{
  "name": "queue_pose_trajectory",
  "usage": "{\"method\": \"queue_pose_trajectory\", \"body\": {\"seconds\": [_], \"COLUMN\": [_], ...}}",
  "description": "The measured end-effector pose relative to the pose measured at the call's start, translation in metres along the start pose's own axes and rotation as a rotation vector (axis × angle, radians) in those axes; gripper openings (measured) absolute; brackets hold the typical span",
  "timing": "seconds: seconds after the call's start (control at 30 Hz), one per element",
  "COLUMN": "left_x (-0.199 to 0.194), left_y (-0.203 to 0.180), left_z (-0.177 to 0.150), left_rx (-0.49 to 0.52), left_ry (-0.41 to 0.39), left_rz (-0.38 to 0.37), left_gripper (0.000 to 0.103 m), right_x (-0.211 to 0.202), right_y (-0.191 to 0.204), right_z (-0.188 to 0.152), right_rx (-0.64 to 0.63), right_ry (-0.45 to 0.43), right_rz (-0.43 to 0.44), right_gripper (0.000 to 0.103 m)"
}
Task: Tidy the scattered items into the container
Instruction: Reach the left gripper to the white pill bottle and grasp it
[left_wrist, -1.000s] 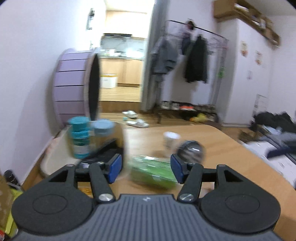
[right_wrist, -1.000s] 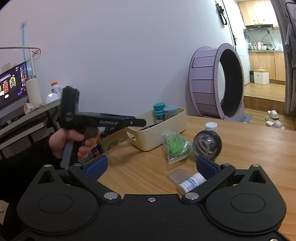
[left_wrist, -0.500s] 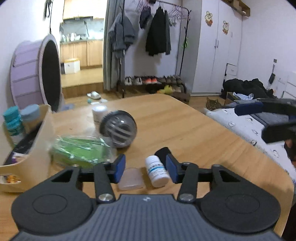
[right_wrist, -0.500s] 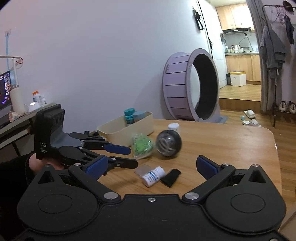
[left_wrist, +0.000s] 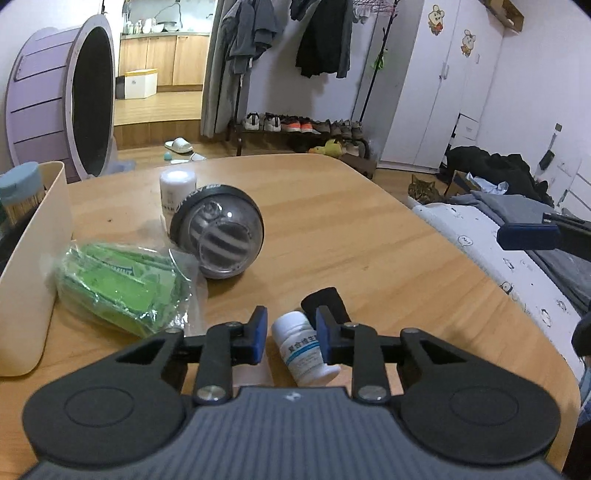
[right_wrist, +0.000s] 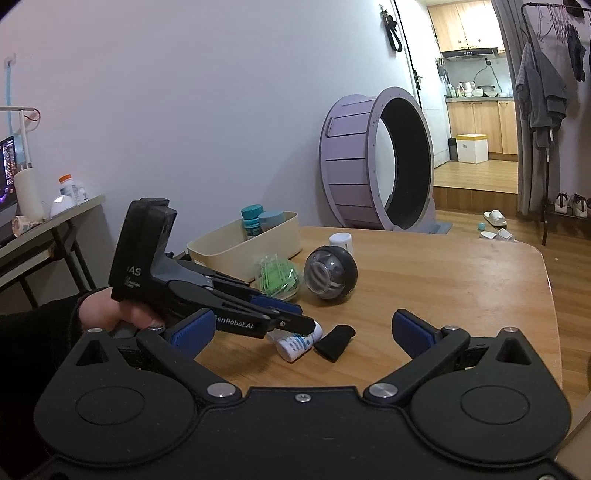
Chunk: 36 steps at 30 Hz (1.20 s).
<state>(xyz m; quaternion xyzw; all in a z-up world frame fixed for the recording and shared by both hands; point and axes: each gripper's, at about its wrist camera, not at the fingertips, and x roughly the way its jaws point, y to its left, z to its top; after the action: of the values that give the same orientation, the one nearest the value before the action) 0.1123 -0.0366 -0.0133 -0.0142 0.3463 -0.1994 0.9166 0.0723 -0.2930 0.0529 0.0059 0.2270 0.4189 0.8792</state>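
Left gripper (left_wrist: 290, 334) had just been closing around the lying bottle (left_wrist: 306, 349), fingers (left_wrist: 258, 332) not yet pressing. Right gripper (right_wrist: 301, 334) stood open, empty, above the counter (right_wrist: 443, 295).

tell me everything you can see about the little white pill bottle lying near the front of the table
The white pill bottle looks like smooth plastic, with a white cap and a label printed in blue. It lies on its side on the wooden table, between the blue-padded fingers of the left gripper, whose jaws have just been closing around it; contact with the pads isn't clear. A small black piece lies just beyond it.
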Motion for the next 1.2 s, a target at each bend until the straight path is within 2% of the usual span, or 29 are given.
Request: {"method": "queue_pose_trajectory", "body": {"seconds": [0.17, 0.47, 0.7, 0.97, 1.1, 1.2], "left_x": [0.002, 0.002, 0.000, -0.037, -0.043, -0.039], "left_y": [0.001, -0.001, -0.005, -0.002, -0.002, 0.002], "left_z": [-0.001, -0.005, -0.006, -0.007, -0.019, -0.022], "left_rx": [-0.034, -0.036, -0.021, -0.012, 0.019, 0.017], "left_ry": [0.020, 0.067, 0.019, -0.096, -0.122, -0.109], "left_rz": [-0.015, -0.019, -0.043, -0.023, -0.018, -0.019], "left_gripper": [0.028, 0.028, 0.025, 0.025, 0.025, 0.025], "right_x": [-0.001, -0.003, -0.006, -0.006, -0.006, -0.004], "right_y": [0.001, 0.004, 0.006, 0.008, 0.010, 0.012], "right_z": [-0.001, -0.001, 0.000, 0.000, 0.000, 0.000], "right_rx": [-0.006, -0.012, -0.019, -0.019, -0.028, -0.031], "right_ry": [0.006, 0.007, 0.015, 0.012, 0.017, 0.022], "right_rz": [-0.001, 0.011, 0.016, 0.020, 0.029, 0.031], "right_gripper": [0.103, 0.103, 0.103, 0.103, 0.103, 0.103]}}
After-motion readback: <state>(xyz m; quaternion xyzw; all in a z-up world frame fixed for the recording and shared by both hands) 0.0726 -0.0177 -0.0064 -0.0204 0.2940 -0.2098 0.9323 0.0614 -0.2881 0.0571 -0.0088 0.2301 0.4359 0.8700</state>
